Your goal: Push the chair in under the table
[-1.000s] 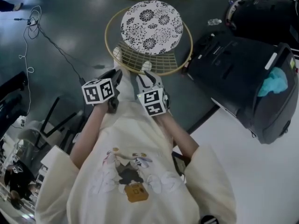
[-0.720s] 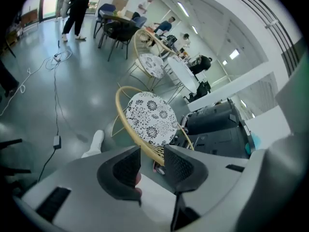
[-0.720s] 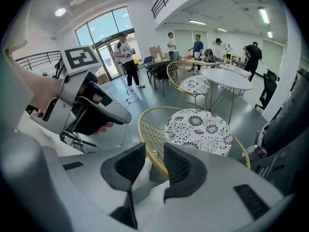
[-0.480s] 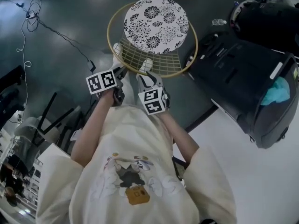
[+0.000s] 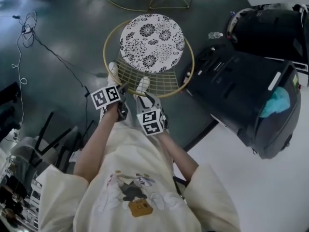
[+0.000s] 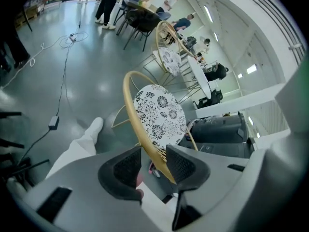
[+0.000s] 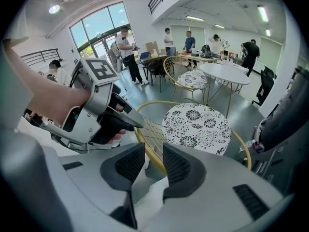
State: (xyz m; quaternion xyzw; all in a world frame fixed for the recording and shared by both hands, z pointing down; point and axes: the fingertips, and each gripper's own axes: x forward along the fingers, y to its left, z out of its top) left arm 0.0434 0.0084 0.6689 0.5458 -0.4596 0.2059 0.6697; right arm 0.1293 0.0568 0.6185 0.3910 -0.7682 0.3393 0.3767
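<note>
A gold wire chair with a round black-and-white floral cushion (image 5: 152, 41) stands on the dark floor in front of me. Its gold back rim (image 5: 155, 94) curves nearest to me. My left gripper (image 5: 121, 88) sits at the rim's left part; its jaws are opening and the rim (image 6: 145, 129) runs between the pads (image 6: 181, 166) without being pressed. My right gripper (image 5: 145, 95) is open, and the rim (image 7: 145, 146) passes through the gap between its pads. A white round table (image 7: 224, 74) stands beyond the chair.
A large black case (image 5: 241, 91) stands close to the chair's right side. A white surface (image 5: 260, 187) fills the lower right. Cables (image 5: 21, 57) lie on the floor at left, near dark chair legs (image 5: 53, 134). Several people stand at far tables (image 7: 193, 57).
Both grippers have come down onto the chair's back rim. The left gripper has rolled and its jaws have spread wider.
</note>
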